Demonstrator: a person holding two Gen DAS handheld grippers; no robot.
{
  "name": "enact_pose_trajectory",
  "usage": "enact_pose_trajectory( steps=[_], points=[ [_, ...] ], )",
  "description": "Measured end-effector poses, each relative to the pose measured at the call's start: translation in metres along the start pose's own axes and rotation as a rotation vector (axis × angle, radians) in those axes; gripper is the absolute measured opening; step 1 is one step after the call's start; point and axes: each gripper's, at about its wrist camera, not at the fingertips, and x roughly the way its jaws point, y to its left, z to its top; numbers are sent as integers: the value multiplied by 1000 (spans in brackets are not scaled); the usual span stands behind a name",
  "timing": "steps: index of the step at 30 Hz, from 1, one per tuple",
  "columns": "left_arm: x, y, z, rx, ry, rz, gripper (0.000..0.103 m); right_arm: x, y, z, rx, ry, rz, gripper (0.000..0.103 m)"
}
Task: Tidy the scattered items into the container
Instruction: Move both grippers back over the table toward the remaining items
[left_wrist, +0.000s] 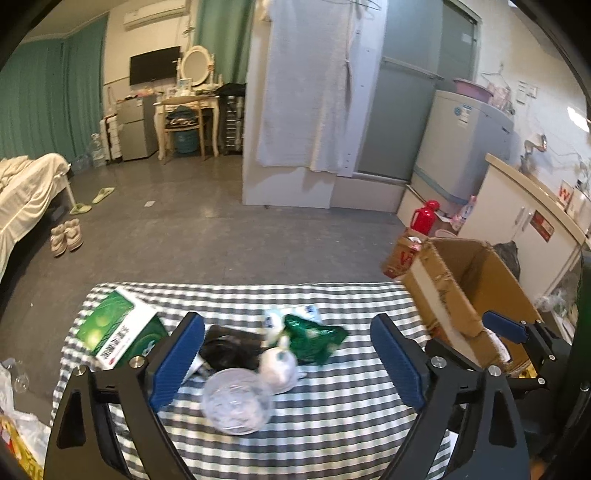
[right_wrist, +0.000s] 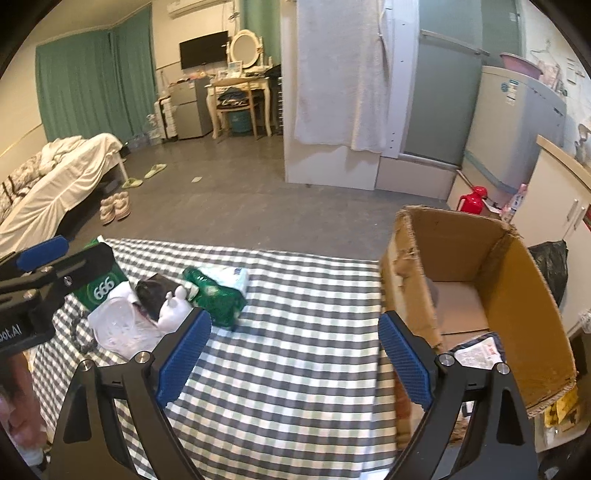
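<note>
On the checkered tablecloth (left_wrist: 332, 406) lie a clear plastic cup (left_wrist: 236, 402), a white bunny-shaped item (left_wrist: 279, 365), a black bag (left_wrist: 229, 347), a green wrapper (left_wrist: 314, 338), a tissue pack (left_wrist: 291, 317) and a green box (left_wrist: 120, 332). My left gripper (left_wrist: 288, 365) is open above this pile, empty. The cardboard box (right_wrist: 480, 295) stands at the table's right end with a packet (right_wrist: 480, 350) inside. My right gripper (right_wrist: 295, 350) is open and empty, left of the box; its right finger is near the box wall. The pile shows in the right wrist view (right_wrist: 166, 302).
A plastic bag (left_wrist: 18, 424) sits low at the left of the table. A red thermos (left_wrist: 424, 218) and a small carton (left_wrist: 402, 254) stand on the floor behind the box. A bed (right_wrist: 55, 192) and shoes (right_wrist: 114, 206) are at the left.
</note>
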Motion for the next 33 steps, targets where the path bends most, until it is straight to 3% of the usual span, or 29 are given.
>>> enact_pose_trajectory(
  steps=[8,16,23,33],
  points=[
    [-5,36,-9,-66,-4,36,103,17,23,-6,-51,37,43,92],
    [-5,55,-16,-41,20,72,103,34,43,-12,-125,73,86,92],
    [-2,57,-28,-16,48,93,103,41,44,-12,-137,67,79,92],
    [12,54,-46,-4,90,60,103,56,40,-6,-152,52,121,92]
  ],
)
